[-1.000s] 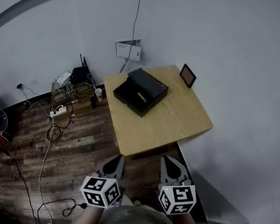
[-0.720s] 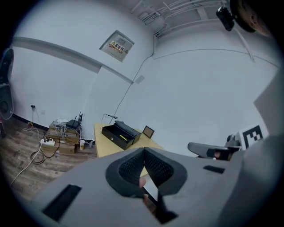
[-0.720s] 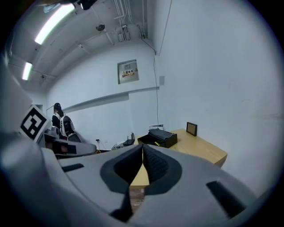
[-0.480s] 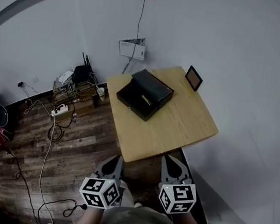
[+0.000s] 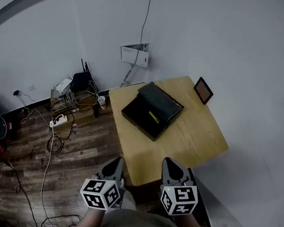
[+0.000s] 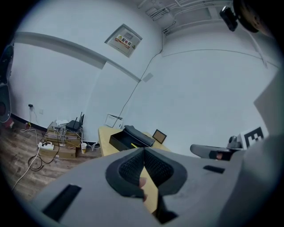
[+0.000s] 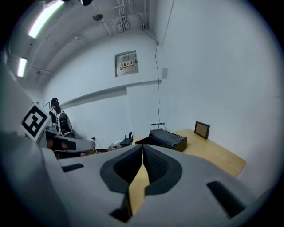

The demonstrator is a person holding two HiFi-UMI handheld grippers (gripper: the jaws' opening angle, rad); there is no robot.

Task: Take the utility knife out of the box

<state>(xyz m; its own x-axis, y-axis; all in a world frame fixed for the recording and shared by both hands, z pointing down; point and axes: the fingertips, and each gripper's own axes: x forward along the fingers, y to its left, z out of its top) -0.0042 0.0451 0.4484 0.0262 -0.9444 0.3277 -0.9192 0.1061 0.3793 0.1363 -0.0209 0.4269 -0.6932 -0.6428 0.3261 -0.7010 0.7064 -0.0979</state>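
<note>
Beyond both tongs, bare worktop (image 5: 195, 145) up to the open black box (image 5: 160, 103); wall (image 5: 253, 74) close along the right edge, cable-strewn floor (image 5: 27, 172) off the left. Yellow utility knife (image 5: 153, 117) lying inside the box. Left tongs (image 5: 120, 160) and right tongs (image 5: 169, 161) side by side by the near edge, tilted slightly downward, each pressed together on nothing. Nearer the worktop than a second ago.

Wooden table (image 5: 193, 143) with open black box (image 5: 149, 119) and small frame (image 5: 203, 90) on top
</note>
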